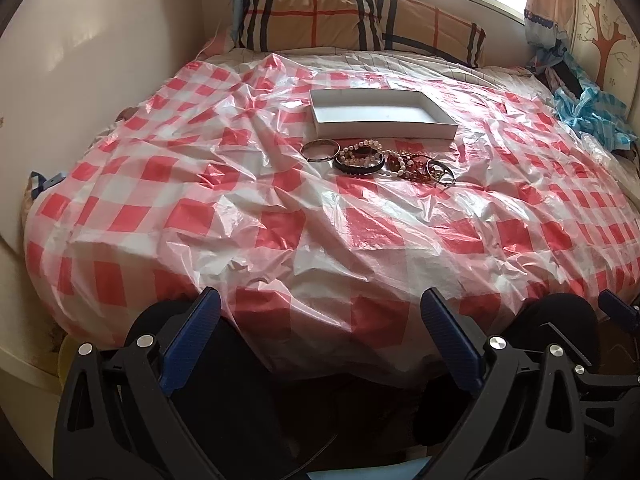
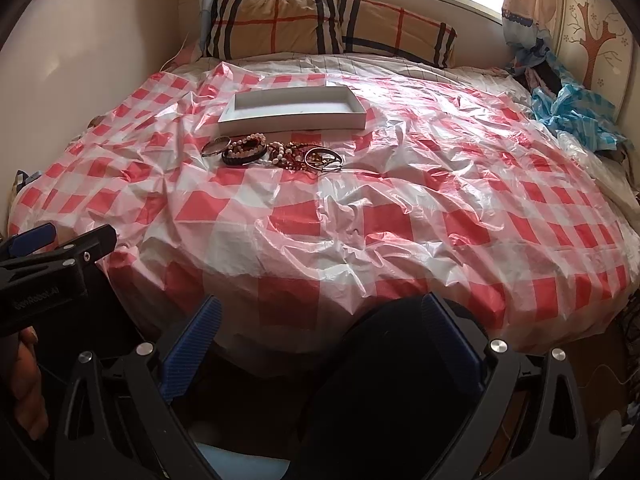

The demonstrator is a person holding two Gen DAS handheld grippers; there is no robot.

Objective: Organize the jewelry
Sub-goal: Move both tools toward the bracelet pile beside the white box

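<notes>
Both the left gripper (image 1: pixel 320 320) and right gripper (image 2: pixel 320 328) have fingers wide, holding nothing. The bracelets (image 1: pixel 376 160) lie before the white box (image 1: pixel 384 126) on the bed (image 1: pixel 280 240). They look light, slippery; the stiff bangle (image 1: pixel 320 149) rim seems the easiest hold.

Jewelry pile (image 1: pixel 380 162) on sheet (image 1: pixel 280 216), just before tray (image 1: pixel 384 126).

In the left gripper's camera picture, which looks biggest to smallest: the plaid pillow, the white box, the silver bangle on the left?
1. Tan plaid pillow, widest although farthest away.
2. Shallow white cardboard box.
3. Thin silver metal bangle, smallest although nearest of the three.
</notes>
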